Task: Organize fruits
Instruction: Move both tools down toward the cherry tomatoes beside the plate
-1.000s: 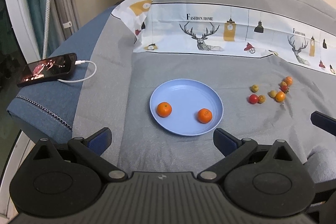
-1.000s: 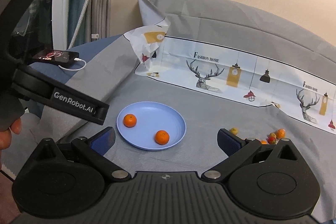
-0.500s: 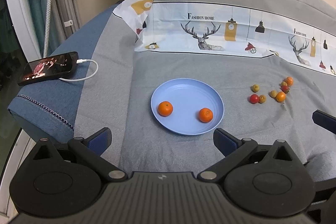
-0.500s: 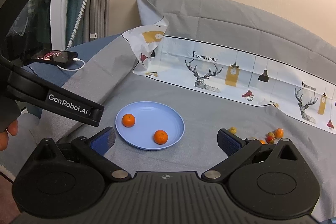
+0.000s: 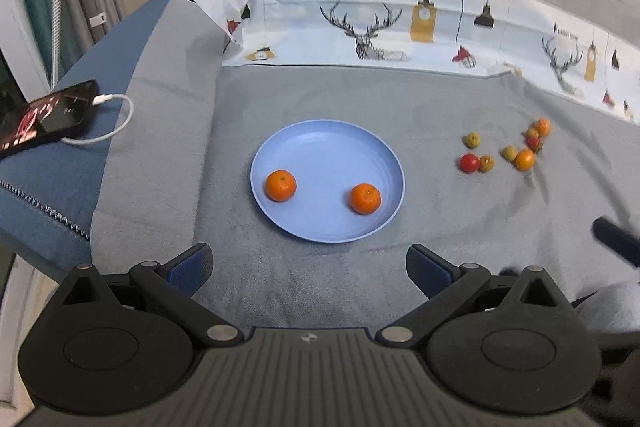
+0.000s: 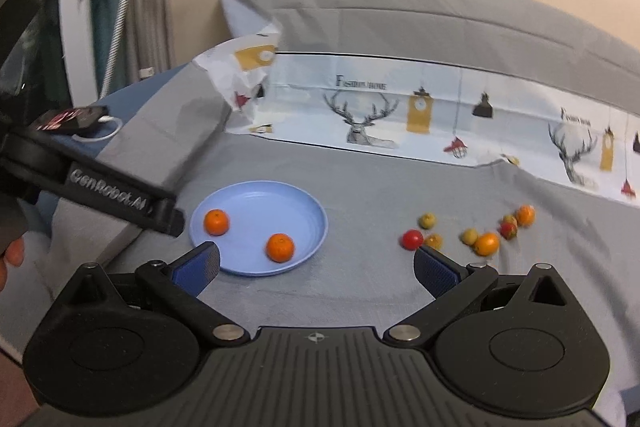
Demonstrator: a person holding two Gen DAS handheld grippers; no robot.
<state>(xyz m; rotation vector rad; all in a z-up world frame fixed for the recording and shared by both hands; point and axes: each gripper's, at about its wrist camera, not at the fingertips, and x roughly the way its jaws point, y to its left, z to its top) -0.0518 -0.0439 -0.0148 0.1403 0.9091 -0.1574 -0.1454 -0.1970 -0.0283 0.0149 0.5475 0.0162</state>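
A blue plate (image 5: 328, 155) (image 6: 280, 199) lies on the grey cloth with two oranges on it, one to the left (image 5: 281, 185) (image 6: 216, 221) and one to the right (image 5: 365, 198) (image 6: 280, 247). To its right several small fruits are scattered: a red one (image 5: 469, 163) (image 6: 412, 239), yellowish ones (image 5: 472, 140) and small orange ones (image 5: 525, 159) (image 6: 487, 243). My left gripper (image 5: 310, 265) is open and empty, short of the plate's near rim. My right gripper (image 6: 316, 265) is open and empty, between the plate and the loose fruits.
A phone (image 5: 44, 119) on a white charging cable (image 5: 116, 123) lies on the blue fabric at the left. A printed deer cloth (image 5: 400, 23) rises behind the plate. The left gripper's body (image 6: 100, 187) crosses the right wrist view's left side, beside a fingertip of the person's hand (image 6: 14, 253).
Both grippers have moved forward and down toward the cloth. The right wrist view has swung right, bringing the loose fruits closer. Both grippers stay open.
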